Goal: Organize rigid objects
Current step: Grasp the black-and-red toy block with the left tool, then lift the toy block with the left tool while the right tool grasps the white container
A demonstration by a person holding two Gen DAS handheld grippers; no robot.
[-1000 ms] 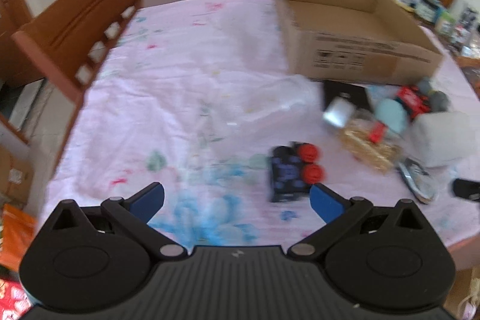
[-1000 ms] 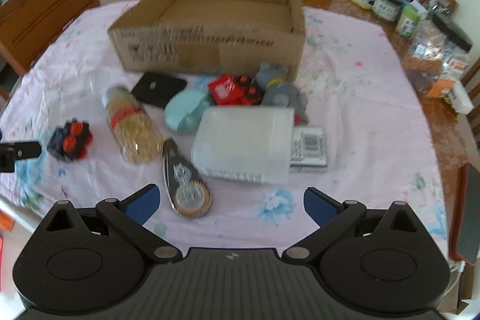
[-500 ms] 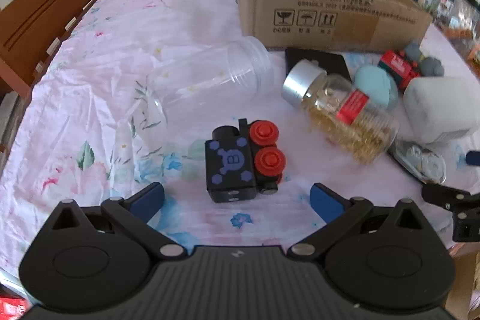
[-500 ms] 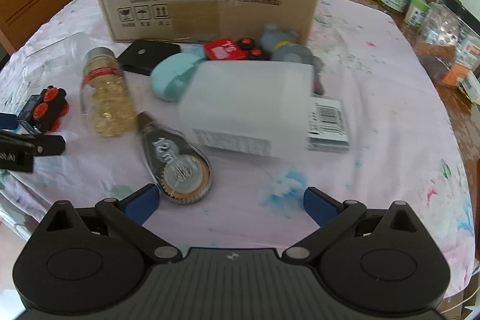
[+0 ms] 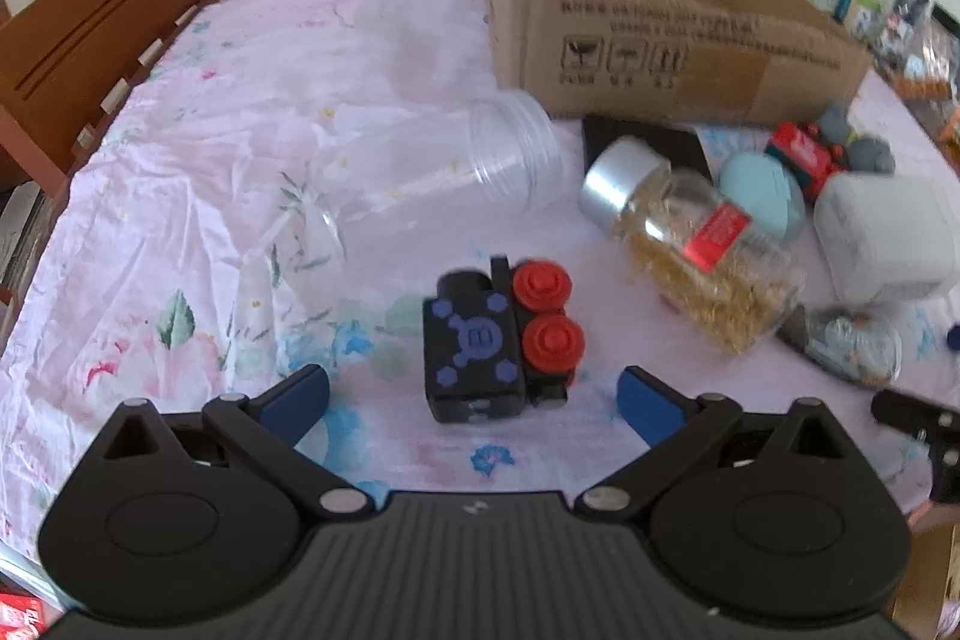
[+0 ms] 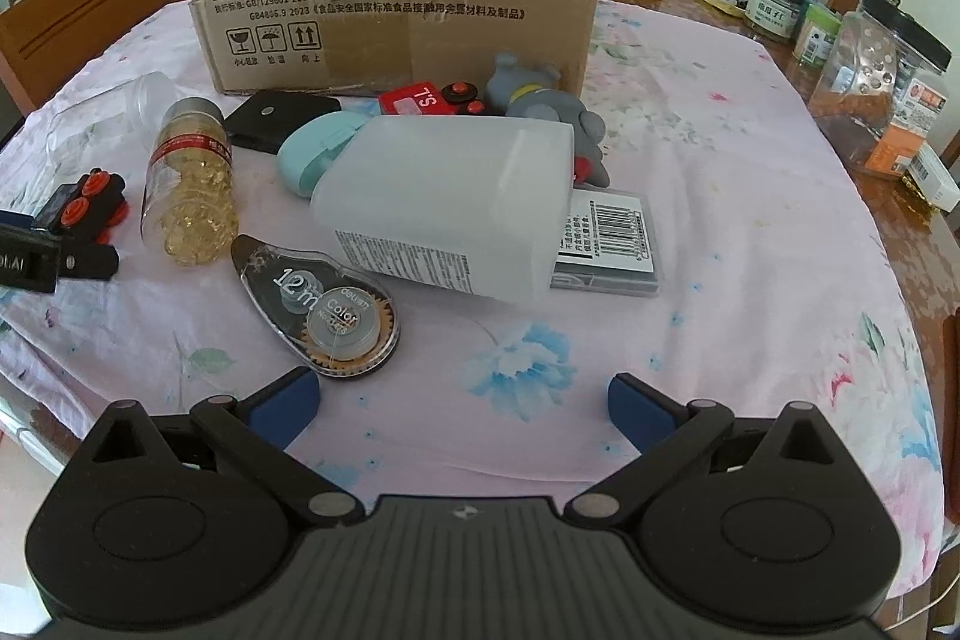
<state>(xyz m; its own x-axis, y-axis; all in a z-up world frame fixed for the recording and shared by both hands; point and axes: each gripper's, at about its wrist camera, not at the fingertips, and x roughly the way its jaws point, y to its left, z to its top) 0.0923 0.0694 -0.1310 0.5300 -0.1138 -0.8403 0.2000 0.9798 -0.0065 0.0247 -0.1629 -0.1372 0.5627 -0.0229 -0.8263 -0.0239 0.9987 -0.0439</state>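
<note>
My left gripper (image 5: 474, 391) is open and empty, with a black toy train with red wheels (image 5: 501, 340) lying just ahead between its fingers; the train also shows in the right wrist view (image 6: 81, 205). My right gripper (image 6: 462, 400) is open and empty, just short of a correction tape dispenser (image 6: 318, 307) and a white plastic container (image 6: 447, 205) lying on its side. An open cardboard box (image 6: 396, 22) stands at the back. A bottle of golden capsules (image 5: 690, 250) and an empty clear jar (image 5: 432, 166) lie on the pink cloth.
A black wallet (image 6: 279, 118), a teal case (image 6: 315, 151), a red toy (image 6: 429, 100), a grey plush toy (image 6: 540, 97) and a barcoded card (image 6: 609, 244) crowd the box front. Jars and packets (image 6: 864, 64) sit far right. Wooden chairs (image 5: 102, 40) ring the table.
Both grippers have moved forward and lower toward the table. The toy train now sits closer between my left fingers. The tape dispenser and white container are closer to my right gripper.
</note>
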